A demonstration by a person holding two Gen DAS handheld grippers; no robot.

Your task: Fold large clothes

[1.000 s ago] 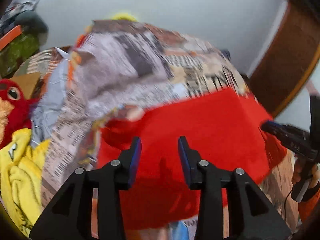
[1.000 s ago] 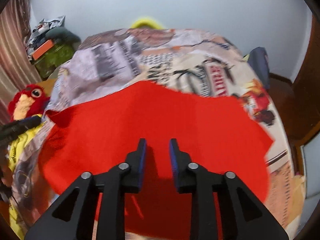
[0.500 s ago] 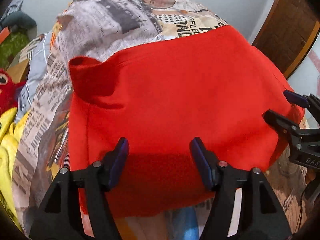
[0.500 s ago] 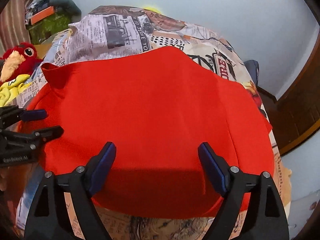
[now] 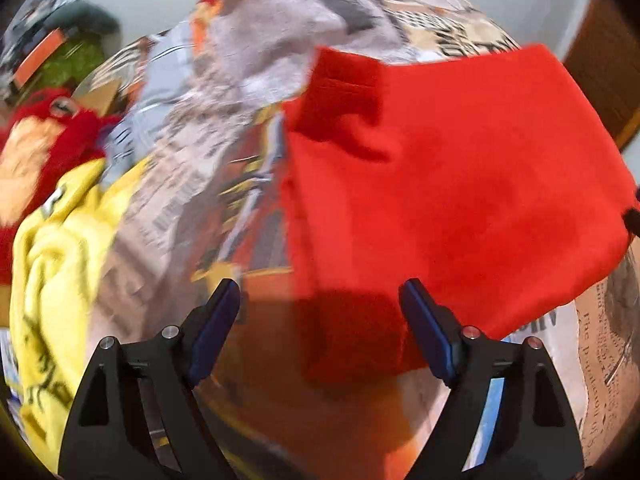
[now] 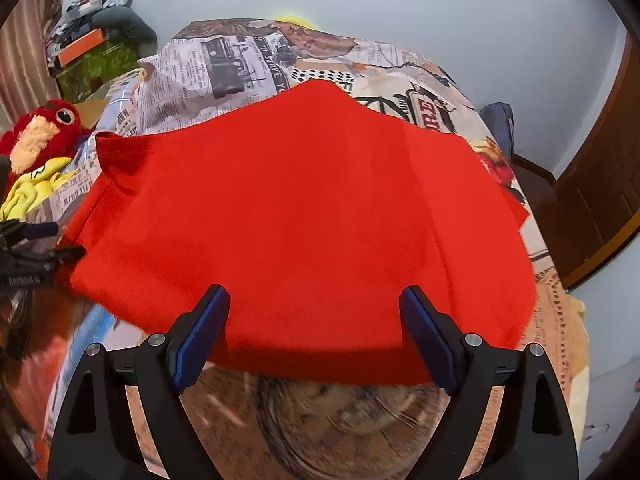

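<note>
A red garment (image 6: 304, 208) lies spread flat on the bed's newspaper-print sheet (image 6: 224, 68), with a sleeve bunched at its far left corner. My right gripper (image 6: 314, 300) hovers open over the garment's near edge; its blue pads touch no cloth. In the blurred left wrist view the red garment (image 5: 460, 184) fills the right half. My left gripper (image 5: 320, 292) stands above the garment's near left corner, its jaws opening, the cloth under them but not pinched. The left gripper (image 6: 36, 248) also shows at the garment's left edge in the right wrist view.
A red plush toy (image 6: 40, 128) and a crumpled yellow garment (image 5: 60, 260) lie left of the bed. Boxes and bags (image 6: 96, 52) are piled at the back left. A wooden door (image 6: 600, 200) stands to the right, and a blue object (image 6: 498, 120) sits by the bed's far right side.
Both grippers went from nearly shut to wide open. The red garment settled flat on the bed. The left wrist view swung left, bringing the garment's left edge to the middle.
</note>
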